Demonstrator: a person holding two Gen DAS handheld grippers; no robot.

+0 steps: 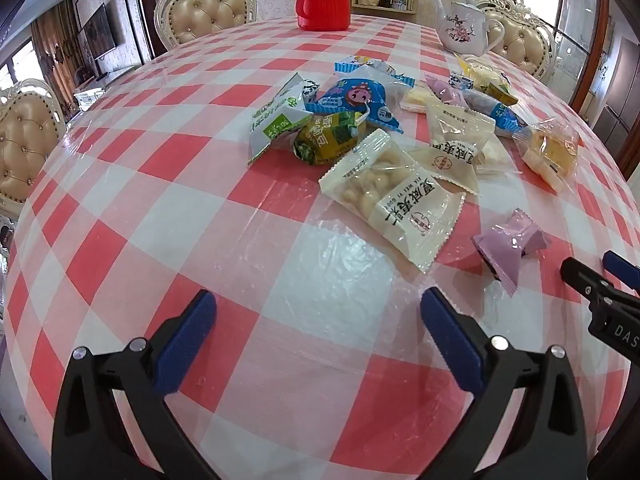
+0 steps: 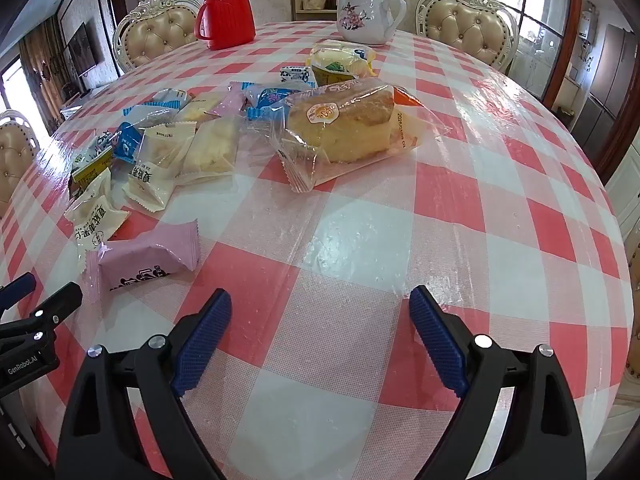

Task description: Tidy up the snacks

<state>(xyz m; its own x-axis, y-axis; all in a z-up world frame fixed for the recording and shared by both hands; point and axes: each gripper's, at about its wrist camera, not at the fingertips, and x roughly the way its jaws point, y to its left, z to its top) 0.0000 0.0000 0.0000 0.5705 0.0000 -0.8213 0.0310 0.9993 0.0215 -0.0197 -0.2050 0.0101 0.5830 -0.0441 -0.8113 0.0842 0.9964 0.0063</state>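
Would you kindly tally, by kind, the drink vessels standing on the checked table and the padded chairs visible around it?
Red flask: 1
White teapot: 1
Padded chairs: 3
Total: 5

red-white checked tablecloth (image 1: 168, 208), red flask (image 2: 224, 12), lilac packet (image 2: 148, 260)

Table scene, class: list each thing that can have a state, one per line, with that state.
Left gripper: open, empty.
Right gripper: open, empty.
Cake packet: sealed, lying flat.
Purple packet: sealed, apart from the pile.
Nut packet: sealed, flat.
Red flask: upright, lid on.
Teapot: upright, lid on.
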